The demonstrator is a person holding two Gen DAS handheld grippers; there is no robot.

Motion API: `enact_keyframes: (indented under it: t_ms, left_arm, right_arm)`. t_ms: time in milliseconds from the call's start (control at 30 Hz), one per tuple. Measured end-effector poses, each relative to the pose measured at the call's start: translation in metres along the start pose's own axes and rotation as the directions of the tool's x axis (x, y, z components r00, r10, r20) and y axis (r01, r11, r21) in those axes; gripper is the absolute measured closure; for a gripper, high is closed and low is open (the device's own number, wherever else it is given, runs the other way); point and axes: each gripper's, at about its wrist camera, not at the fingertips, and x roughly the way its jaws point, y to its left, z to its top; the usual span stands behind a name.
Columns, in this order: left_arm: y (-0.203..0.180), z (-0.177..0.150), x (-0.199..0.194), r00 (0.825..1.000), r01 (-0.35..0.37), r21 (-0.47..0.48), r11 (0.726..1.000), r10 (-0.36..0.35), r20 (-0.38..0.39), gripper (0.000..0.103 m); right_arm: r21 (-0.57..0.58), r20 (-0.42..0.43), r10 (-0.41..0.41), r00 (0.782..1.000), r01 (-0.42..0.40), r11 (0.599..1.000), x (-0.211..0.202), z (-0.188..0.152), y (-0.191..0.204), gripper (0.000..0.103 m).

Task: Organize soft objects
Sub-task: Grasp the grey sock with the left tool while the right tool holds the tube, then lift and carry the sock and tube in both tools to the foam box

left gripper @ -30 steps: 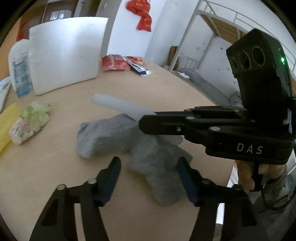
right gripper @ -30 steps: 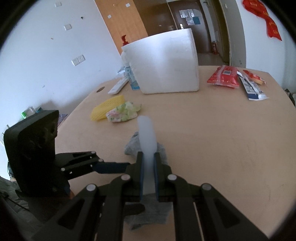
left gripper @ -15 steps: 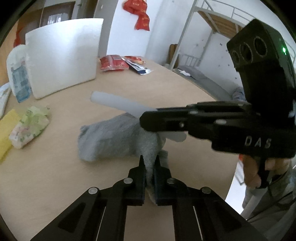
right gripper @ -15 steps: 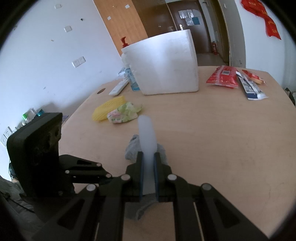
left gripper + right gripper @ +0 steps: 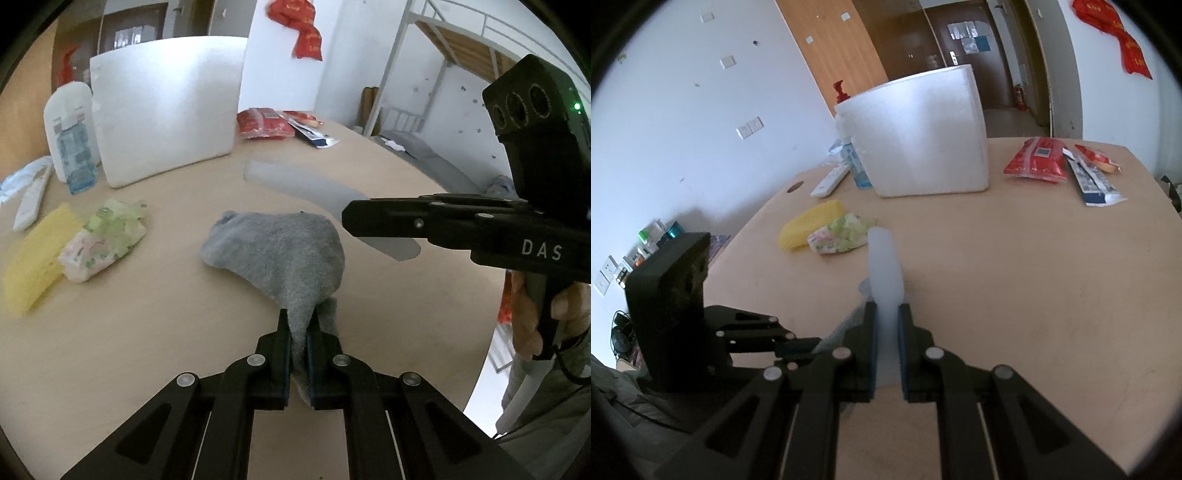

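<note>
A grey sock (image 5: 280, 251) lies bunched in the middle of the wooden table (image 5: 110, 350). My left gripper (image 5: 298, 332) is shut on its near end, and the cloth rises up into the jaws. From the right, just above the sock, comes my right gripper (image 5: 347, 218), shut on a pale translucent strip (image 5: 295, 181) that juts out over the sock. In the right wrist view the strip (image 5: 884, 266) stands straight out from the shut right gripper (image 5: 886, 314). The left gripper (image 5: 812, 343) sits low on the left, with a bit of sock (image 5: 846, 325) beside it.
A white foam box (image 5: 162, 110) and a lotion bottle (image 5: 72, 136) stand at the back left. A yellow sponge (image 5: 35, 254) and a floral cloth bundle (image 5: 105, 240) lie left of the sock. Red snack packets (image 5: 264, 123) lie behind. The table edge curves close on the right.
My left gripper has closed on the sock's near end and drawn it along the table, bunching and lifting the cloth. My right gripper keeps still with the strip.
</note>
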Motion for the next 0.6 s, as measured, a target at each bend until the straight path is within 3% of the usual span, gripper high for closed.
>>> enact_keyframes:
  t_ms: [600]
  left_arm:
    - [0.025,0.001,-0.038,0.986,-0.131,-0.068,0.989,0.137,0.093,0.096]
  right_arm:
    - [-0.015,0.039,-0.036,0.999,0.037,0.999,-0.006,-0.002,0.008,0.091]
